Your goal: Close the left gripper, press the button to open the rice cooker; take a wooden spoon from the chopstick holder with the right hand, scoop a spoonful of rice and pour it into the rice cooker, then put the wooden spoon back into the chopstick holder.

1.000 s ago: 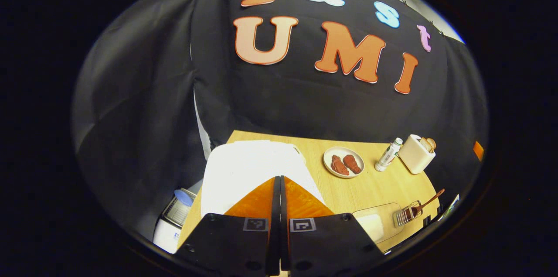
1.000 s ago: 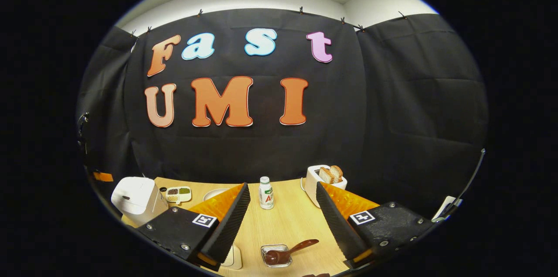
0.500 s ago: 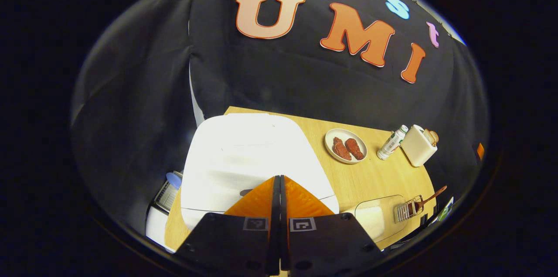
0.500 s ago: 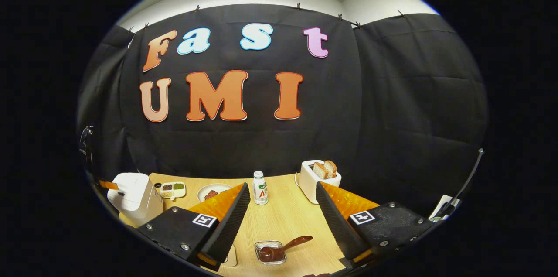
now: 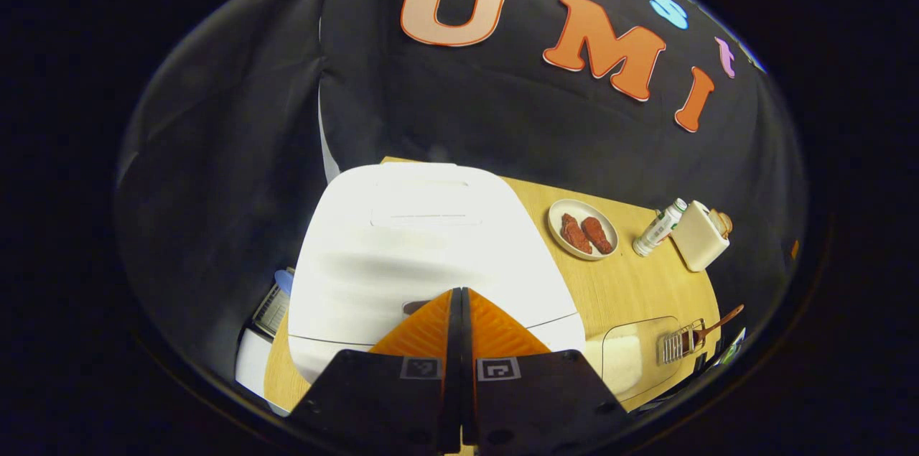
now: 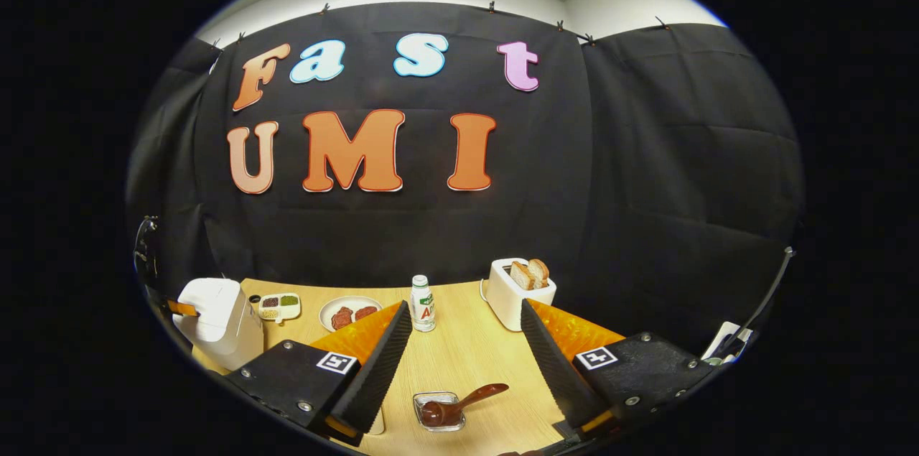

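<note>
Nearest, the left gripper has its fingers pressed together on nothing, tips over the white rice cooker, whose lid is down. Farther right, the right gripper gapes wide and empty above the wooden spoon in its chopstick holder.

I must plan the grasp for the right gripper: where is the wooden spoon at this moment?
In the right gripper view the wooden spoon lies low in the middle, ahead of the open right gripper, its bowl in the chopstick holder on the table.
</note>
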{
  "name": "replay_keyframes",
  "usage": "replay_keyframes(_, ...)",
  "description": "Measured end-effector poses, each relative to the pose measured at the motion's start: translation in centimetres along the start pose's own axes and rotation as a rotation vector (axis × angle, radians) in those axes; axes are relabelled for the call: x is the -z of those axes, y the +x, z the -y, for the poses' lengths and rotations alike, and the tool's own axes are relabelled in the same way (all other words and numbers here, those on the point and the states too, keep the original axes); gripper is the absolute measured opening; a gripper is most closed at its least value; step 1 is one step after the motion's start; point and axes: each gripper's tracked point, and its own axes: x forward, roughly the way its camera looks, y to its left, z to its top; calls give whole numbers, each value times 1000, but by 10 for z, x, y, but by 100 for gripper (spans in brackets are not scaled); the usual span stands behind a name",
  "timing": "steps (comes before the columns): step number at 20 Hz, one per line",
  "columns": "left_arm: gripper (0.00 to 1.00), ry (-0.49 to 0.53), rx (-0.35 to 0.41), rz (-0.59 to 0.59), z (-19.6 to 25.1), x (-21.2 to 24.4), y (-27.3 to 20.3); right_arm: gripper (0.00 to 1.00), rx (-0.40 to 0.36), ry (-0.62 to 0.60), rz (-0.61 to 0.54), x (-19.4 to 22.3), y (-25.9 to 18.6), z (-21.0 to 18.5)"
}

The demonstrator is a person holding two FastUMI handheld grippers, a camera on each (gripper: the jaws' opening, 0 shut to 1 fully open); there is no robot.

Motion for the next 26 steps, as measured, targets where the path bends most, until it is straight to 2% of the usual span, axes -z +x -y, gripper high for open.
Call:
replay_keyframes(1,4,-10,-6,-42,-1,7,-1,95,-5,5,-1,0,-1,-1)
replay_keyframes(4,5,-16,-8,10,-1,4,-2,95,-11,12,-12,4,0,-4)
replay_keyframes(8,4,51,-40,50,2,-7,-9,95,-24,6,-7,4,-2,-6)
replay_keyframes(11,4,94,-77,147,5,-42,-29,95,-30,15,6,1,-5,-6)
replay_keyframes(15,4,74,-126,360,10,-112,-81,95,-3,7,34,-3,-9,5)
replay_keyframes(20,4,38,-101,499,17,-147,-145,95,-10,48,43,-4,-10,16)
replay_keyframes(26,4,32,-114,578,14,-154,-182,95,-13,67,44,0,-11,25)
